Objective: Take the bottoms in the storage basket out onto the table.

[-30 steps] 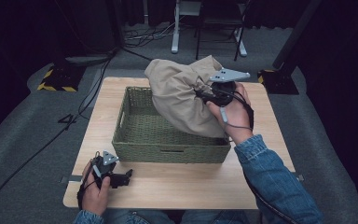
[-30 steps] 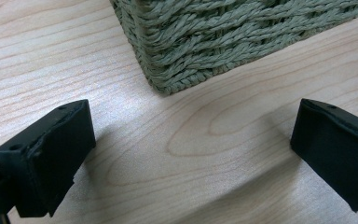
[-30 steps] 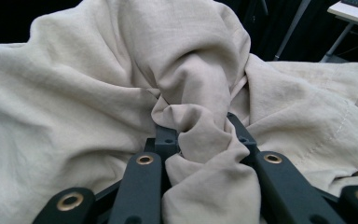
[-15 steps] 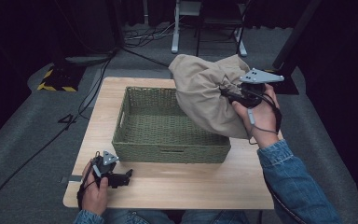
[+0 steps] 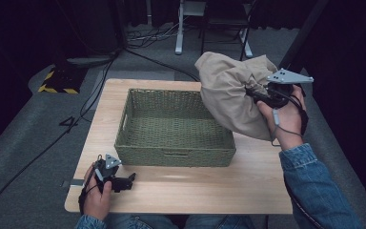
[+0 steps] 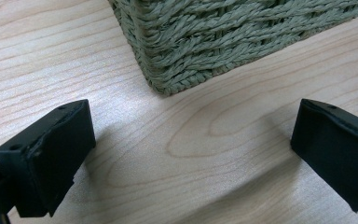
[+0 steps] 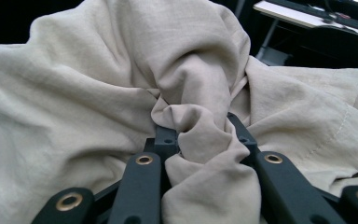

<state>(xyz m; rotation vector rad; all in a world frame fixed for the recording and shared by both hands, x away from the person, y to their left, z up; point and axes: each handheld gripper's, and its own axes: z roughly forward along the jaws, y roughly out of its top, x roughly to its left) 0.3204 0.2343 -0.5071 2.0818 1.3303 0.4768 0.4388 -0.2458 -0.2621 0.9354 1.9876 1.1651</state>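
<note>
A bunched beige cloth (image 5: pixel 231 98) hangs in the air over the right end of a green woven basket (image 5: pixel 174 155), above the table's right side. My right gripper (image 5: pixel 252 93) is shut on a fold of that cloth (image 7: pixel 200 135), which bulges up between its black jaws. The basket's inside looks bare. My left gripper (image 5: pixel 131 179) rests on the wooden table (image 5: pixel 195 191) near the front left, just in front of the basket's corner (image 6: pixel 177 60). Its jaws stand wide apart with only bare wood between them (image 6: pixel 191 154).
Around the table lies grey floor with black cables (image 5: pixel 76 119) at the left and a yellow-black striped block (image 5: pixel 57 81) at the far left. White stand legs (image 5: pixel 178 33) are behind the table. A denim sleeve (image 5: pixel 314 191) reaches over the right front.
My right gripper has carried the cloth to the right and slightly up, from over the basket's middle to beyond its right end. The left gripper has stayed where it was.
</note>
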